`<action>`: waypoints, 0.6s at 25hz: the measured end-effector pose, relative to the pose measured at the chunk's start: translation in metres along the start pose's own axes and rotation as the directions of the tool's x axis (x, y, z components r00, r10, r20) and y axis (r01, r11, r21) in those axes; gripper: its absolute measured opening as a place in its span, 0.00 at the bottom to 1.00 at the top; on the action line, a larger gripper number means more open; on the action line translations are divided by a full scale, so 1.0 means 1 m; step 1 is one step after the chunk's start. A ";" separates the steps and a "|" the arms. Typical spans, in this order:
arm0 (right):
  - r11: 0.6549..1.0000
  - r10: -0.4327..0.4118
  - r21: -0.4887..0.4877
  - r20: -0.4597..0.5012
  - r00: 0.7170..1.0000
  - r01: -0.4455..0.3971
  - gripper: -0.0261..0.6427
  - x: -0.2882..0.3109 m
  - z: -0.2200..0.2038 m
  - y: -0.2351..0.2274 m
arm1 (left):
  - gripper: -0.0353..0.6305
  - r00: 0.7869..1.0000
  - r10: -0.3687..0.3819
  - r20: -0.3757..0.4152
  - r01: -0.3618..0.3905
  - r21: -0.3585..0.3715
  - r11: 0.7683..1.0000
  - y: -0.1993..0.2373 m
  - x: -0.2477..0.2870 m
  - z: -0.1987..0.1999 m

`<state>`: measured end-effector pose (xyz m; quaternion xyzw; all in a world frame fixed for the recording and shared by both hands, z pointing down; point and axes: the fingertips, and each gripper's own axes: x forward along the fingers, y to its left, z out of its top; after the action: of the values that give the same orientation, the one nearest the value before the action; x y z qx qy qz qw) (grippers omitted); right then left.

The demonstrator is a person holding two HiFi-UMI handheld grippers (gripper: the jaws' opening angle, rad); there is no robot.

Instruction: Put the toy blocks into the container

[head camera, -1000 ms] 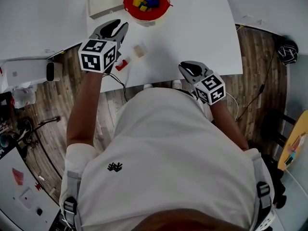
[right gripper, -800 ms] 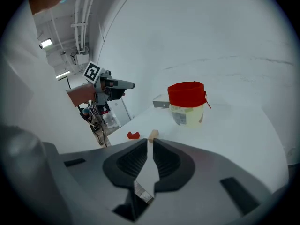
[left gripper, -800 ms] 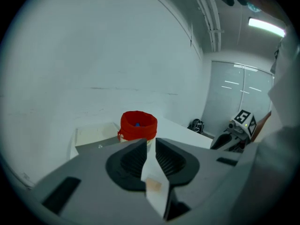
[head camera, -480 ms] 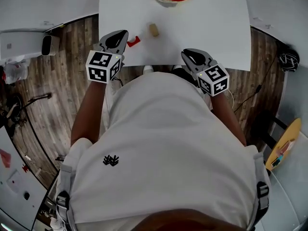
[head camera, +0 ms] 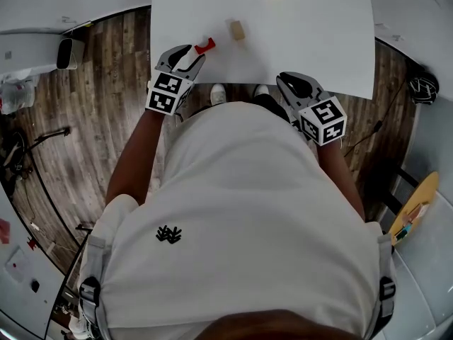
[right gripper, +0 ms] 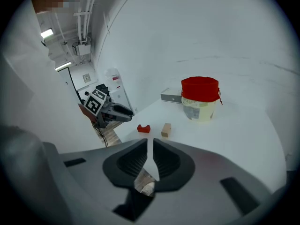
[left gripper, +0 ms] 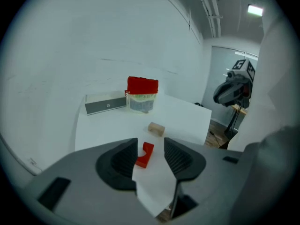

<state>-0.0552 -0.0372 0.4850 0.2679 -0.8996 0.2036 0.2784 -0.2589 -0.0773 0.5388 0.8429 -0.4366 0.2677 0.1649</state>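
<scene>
- Two jaws of your left hand-held gripper [left gripper: 151, 149] stand moderately apart, and they have just been opening.
- At their tips, in line with the gap, the red notched block [left gripper: 145, 154] lies on the white bench [head camera: 311, 34] near its front edge. Neither pad presses on it.
- Your right hand-held gripper [right gripper: 151, 146] has its jaws drawn to a narrow slit with nothing in it. It hangs off the bench's front edge, close to your body.
- Just beyond the red notched block lies a plain wooden block [left gripper: 156, 129], apart from it.
- Farther back stands the container [left gripper: 142, 95], a pale tub with a red top, well apart from both blocks.
- Left of the container, a flat grey box [left gripper: 106, 103] lies on the bench.
</scene>
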 end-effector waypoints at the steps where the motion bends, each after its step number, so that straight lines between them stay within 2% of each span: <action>1: 1.000 -0.005 0.003 -0.003 1.000 0.005 0.10 -0.002 -0.001 0.001 | 0.33 1.000 -0.005 -0.009 0.005 0.011 1.000 0.000 0.004 -0.006; 8: 0.999 -0.031 0.026 -0.014 0.999 0.031 0.10 -0.013 -0.011 0.008 | 0.39 0.996 -0.002 -0.084 0.005 0.039 0.999 0.006 0.031 -0.033; 15: 0.996 -0.064 0.062 -0.026 0.998 0.066 0.10 -0.024 -0.024 0.011 | 0.39 0.987 -0.001 -0.160 0.013 0.074 0.997 0.013 0.058 -0.054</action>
<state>-0.0355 -0.0079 0.4861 0.3033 -0.8800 0.2260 0.2871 -0.2590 -0.0948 0.6174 0.8258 -0.4088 0.3499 0.1688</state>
